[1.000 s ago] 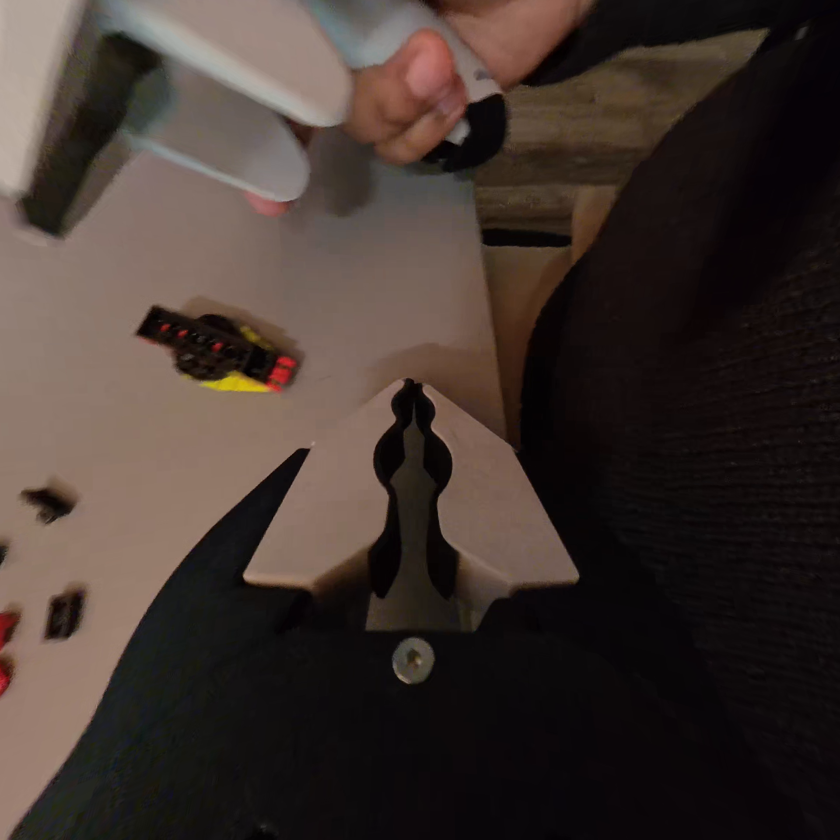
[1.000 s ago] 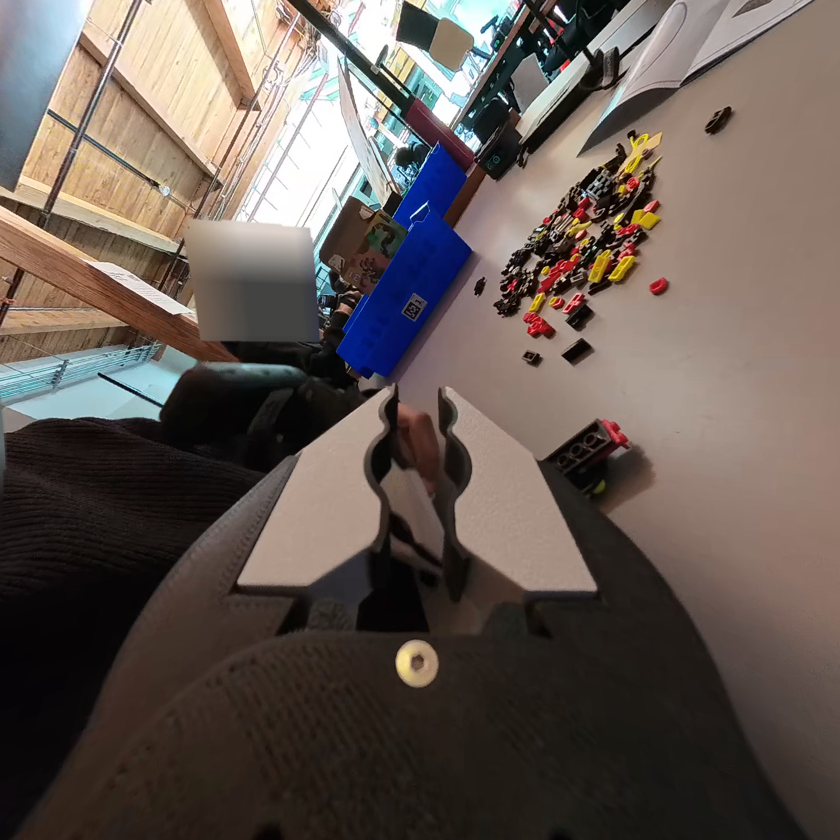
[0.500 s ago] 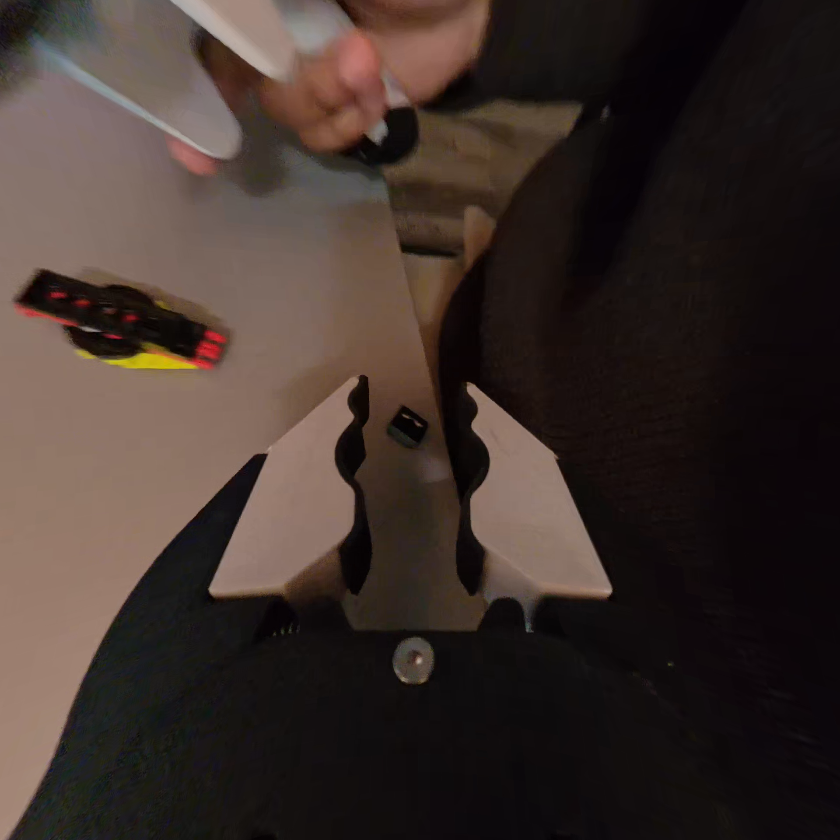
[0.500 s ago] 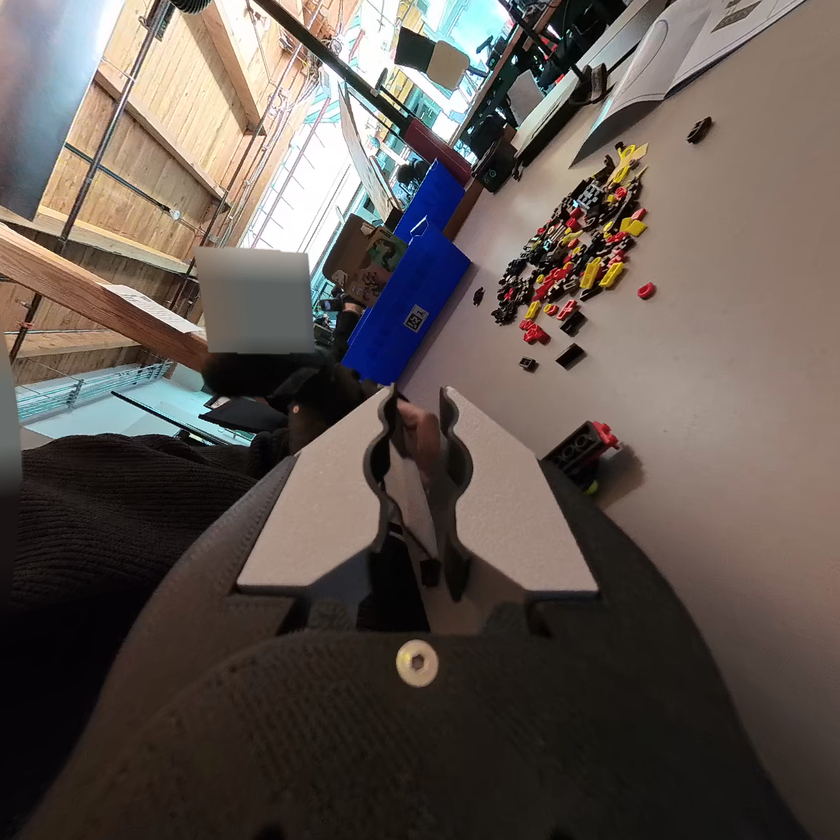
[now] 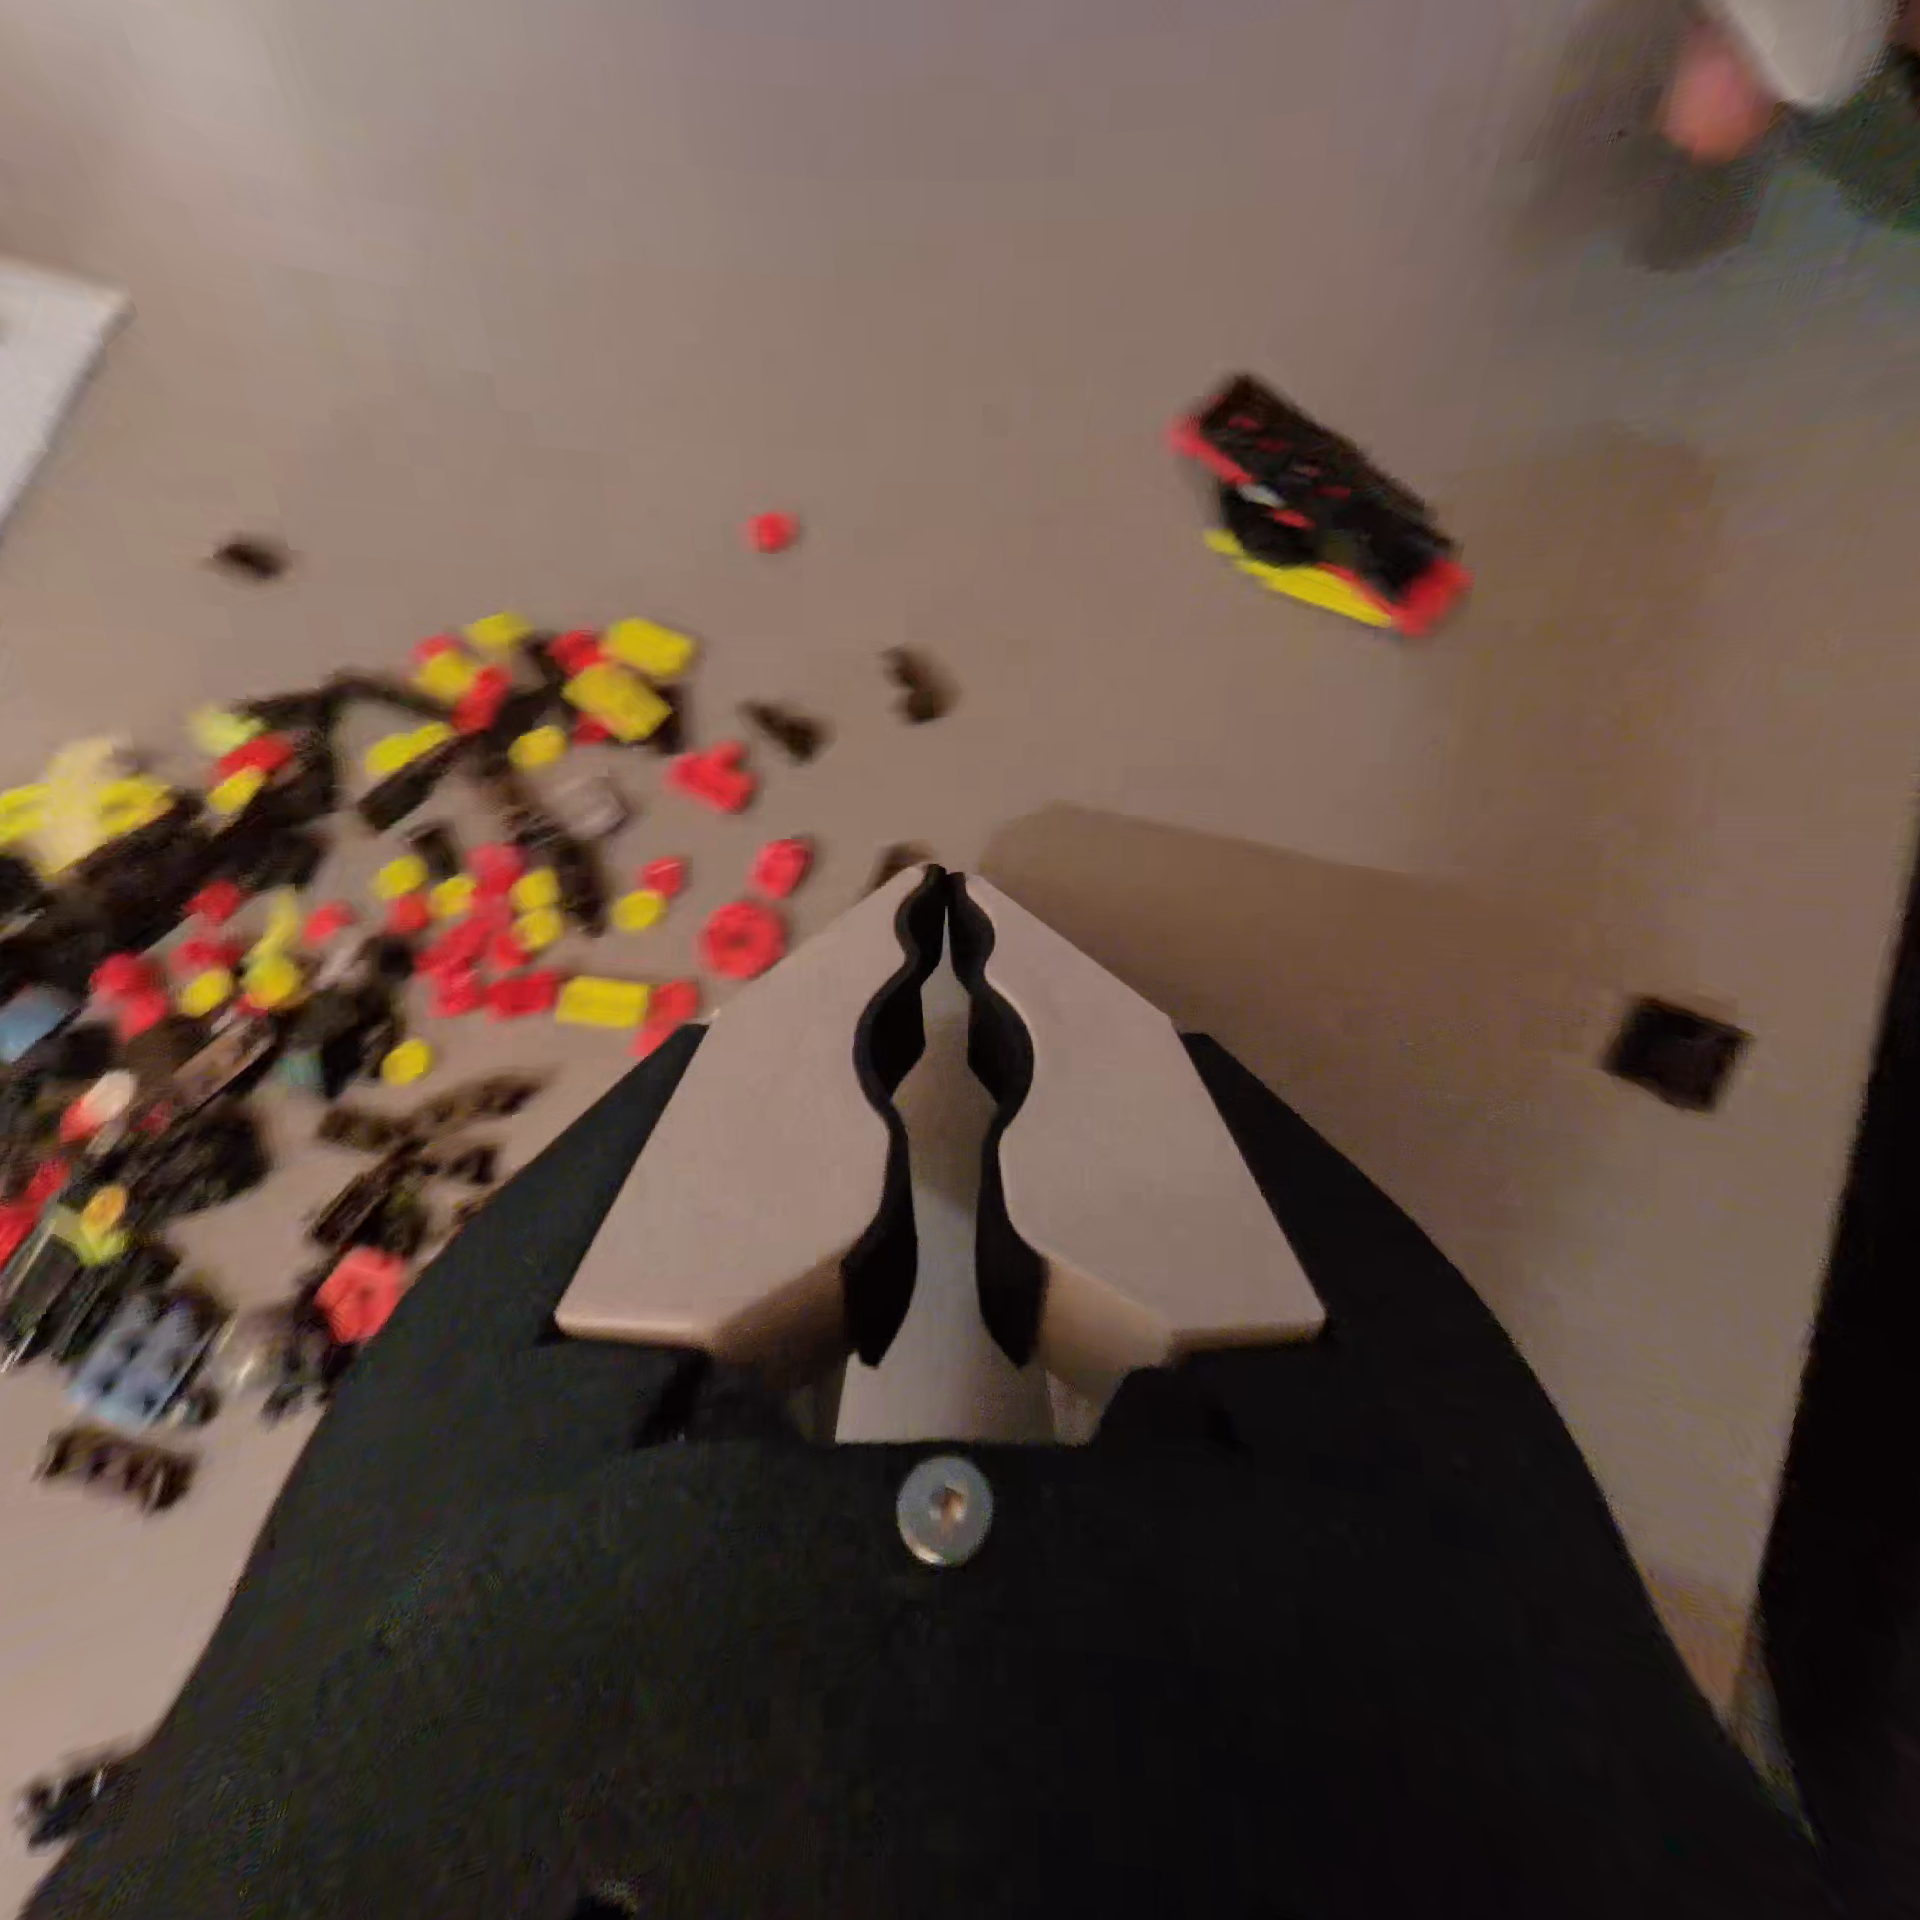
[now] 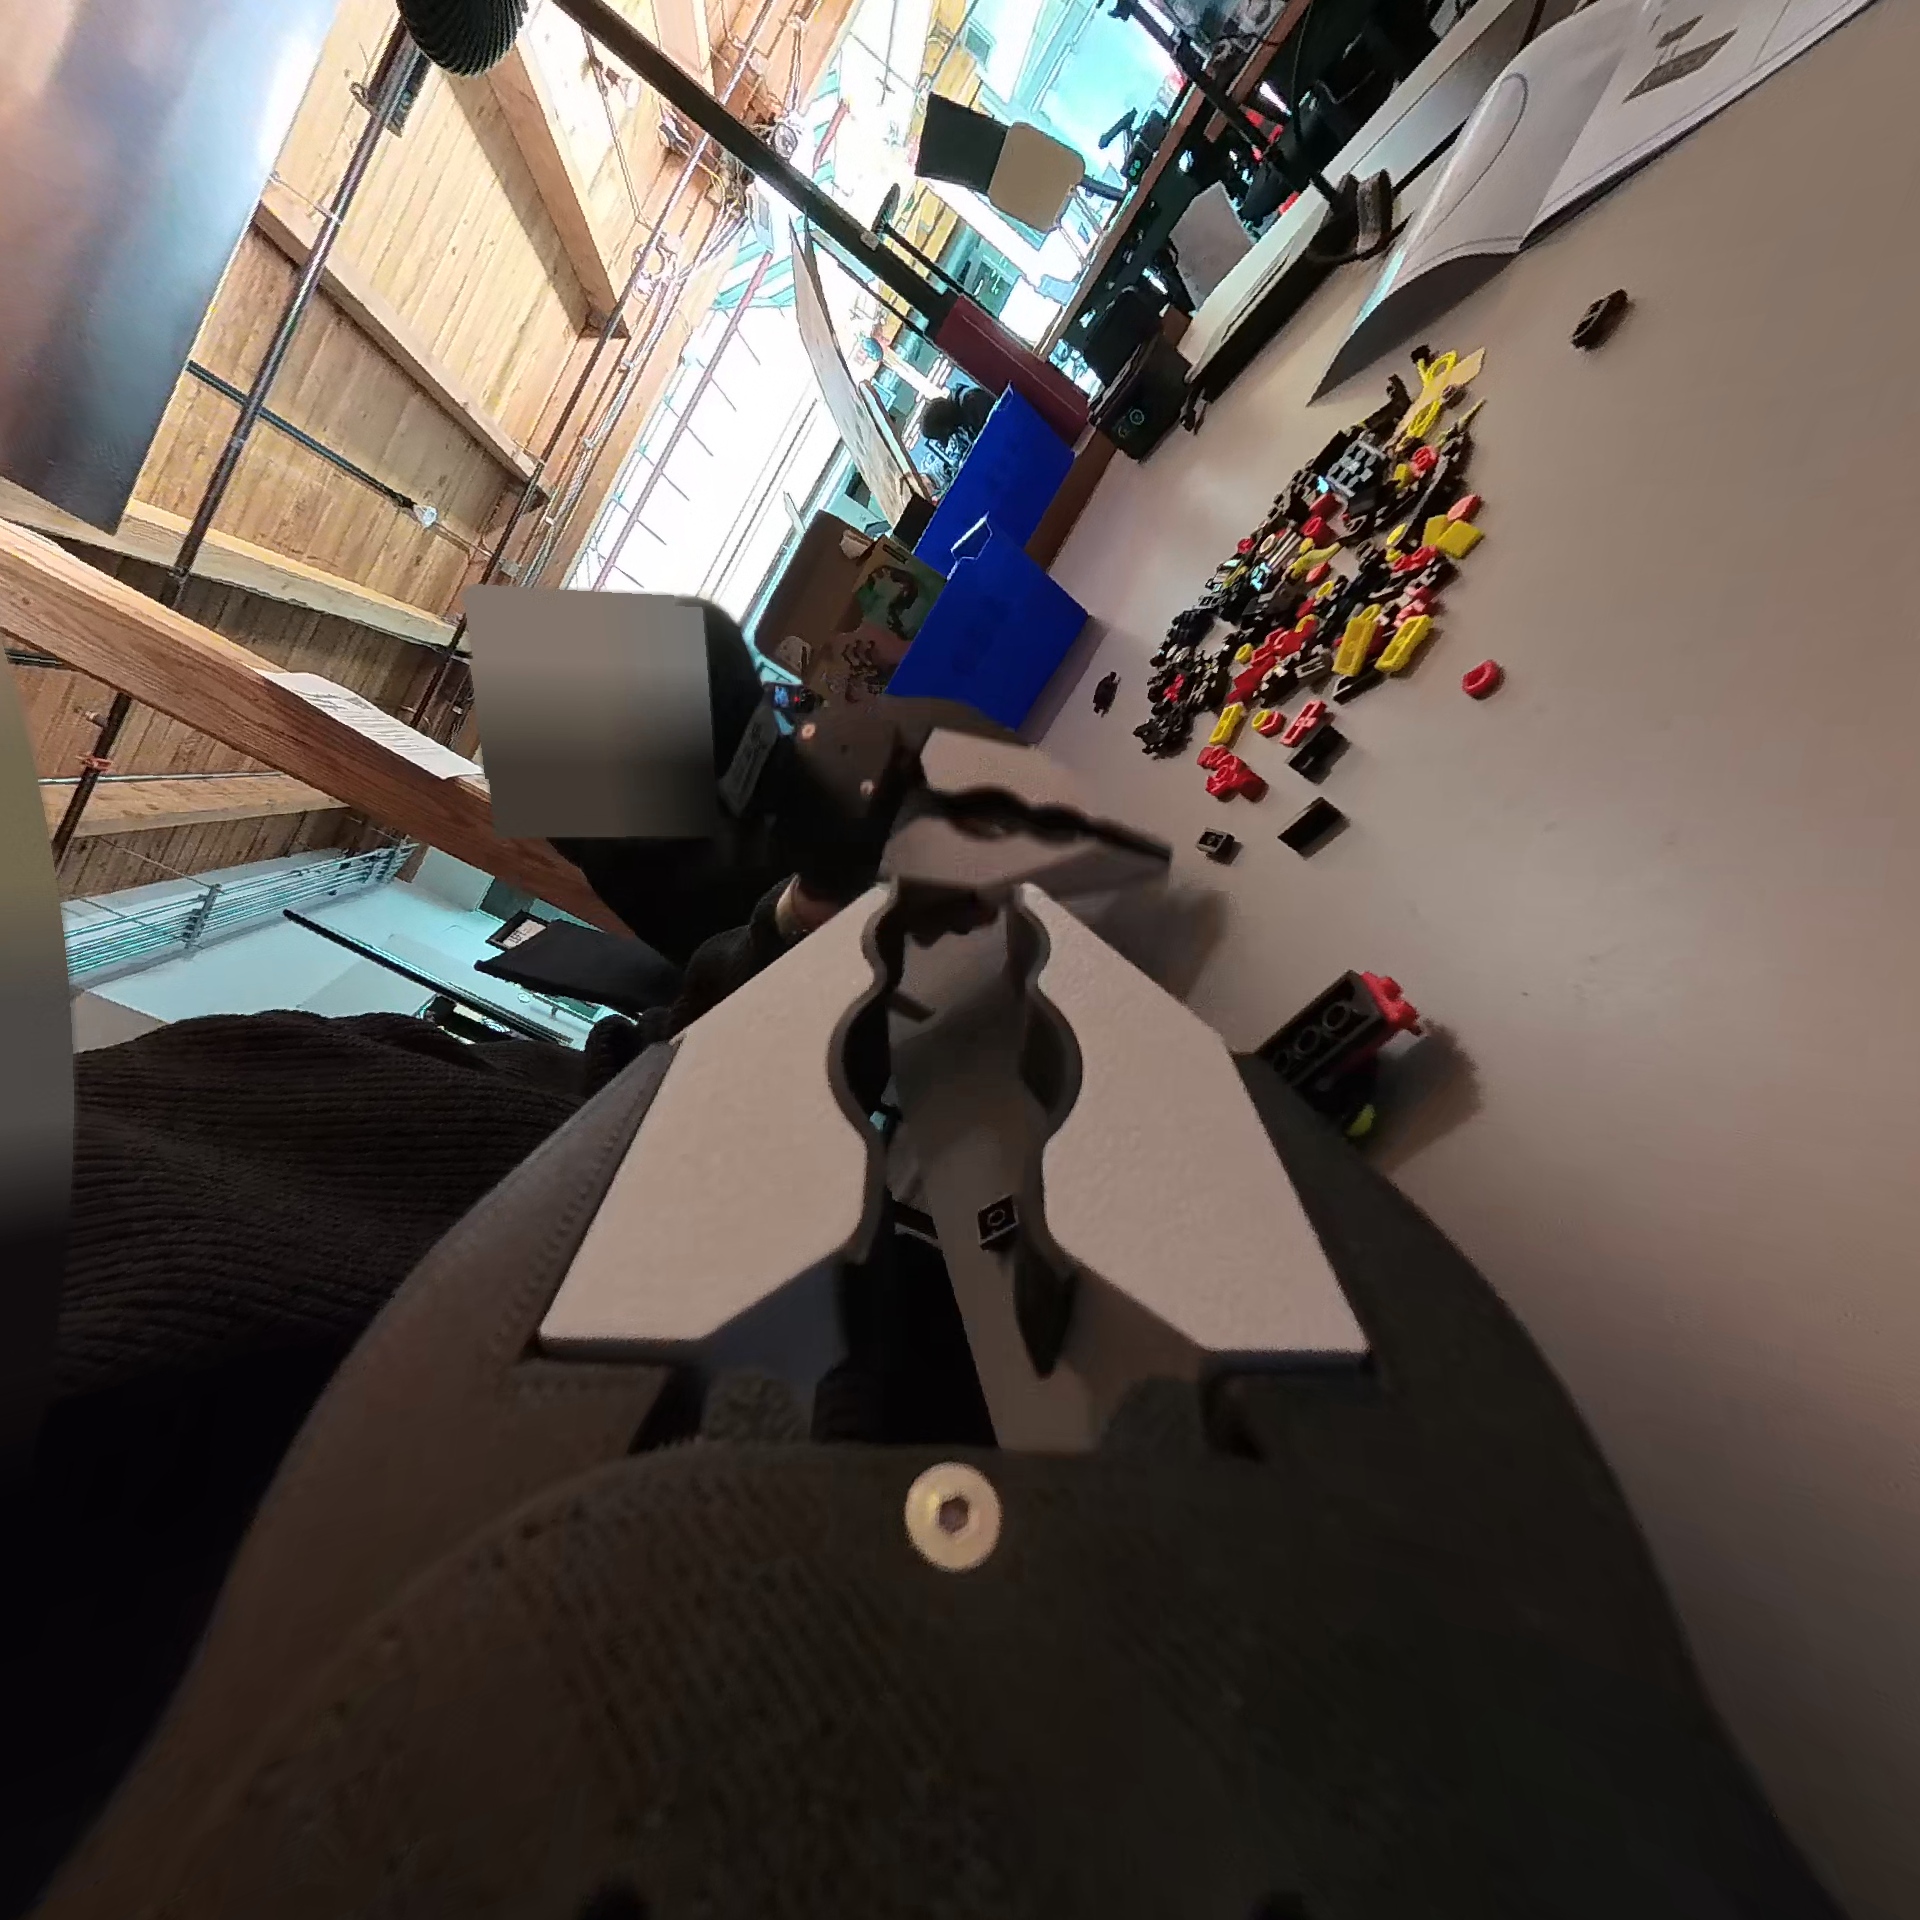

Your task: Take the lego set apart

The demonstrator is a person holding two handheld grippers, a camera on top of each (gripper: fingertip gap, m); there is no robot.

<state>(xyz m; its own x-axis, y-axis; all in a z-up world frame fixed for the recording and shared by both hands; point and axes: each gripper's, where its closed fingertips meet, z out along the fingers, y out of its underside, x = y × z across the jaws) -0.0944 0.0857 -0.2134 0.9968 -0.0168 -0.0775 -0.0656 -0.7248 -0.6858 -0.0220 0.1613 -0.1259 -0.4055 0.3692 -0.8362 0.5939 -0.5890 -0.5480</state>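
Observation:
The remaining lego assembly (image 5: 1320, 509), black with red and yellow parts, lies on the grey table (image 5: 935, 260) ahead and to the right of my left gripper (image 5: 940, 883). That gripper is shut and empty and hovers near the pile of loose pieces (image 5: 364, 883). A small black piece (image 5: 1673, 1049) lies alone by the table's edge. In the right wrist view my right gripper (image 6: 956, 920) is open and empty; the small black piece (image 6: 997, 1218) shows between its fingers on the table. The assembly (image 6: 1340, 1039) is just to its right, the left gripper (image 6: 1132, 840) just ahead, and the pile (image 6: 1330, 592) beyond.
Blue bins (image 6: 997, 623) stand at the table's far edge. An open booklet (image 6: 1558, 156) lies beyond the pile. A person in a dark sweater (image 6: 260, 1195) sits at the table's near edge (image 5: 1870, 1039).
My left gripper opened, let a small black piece fall by the table's edge, then shut again and swung left to face the pile. My right gripper stayed open, nearly still.

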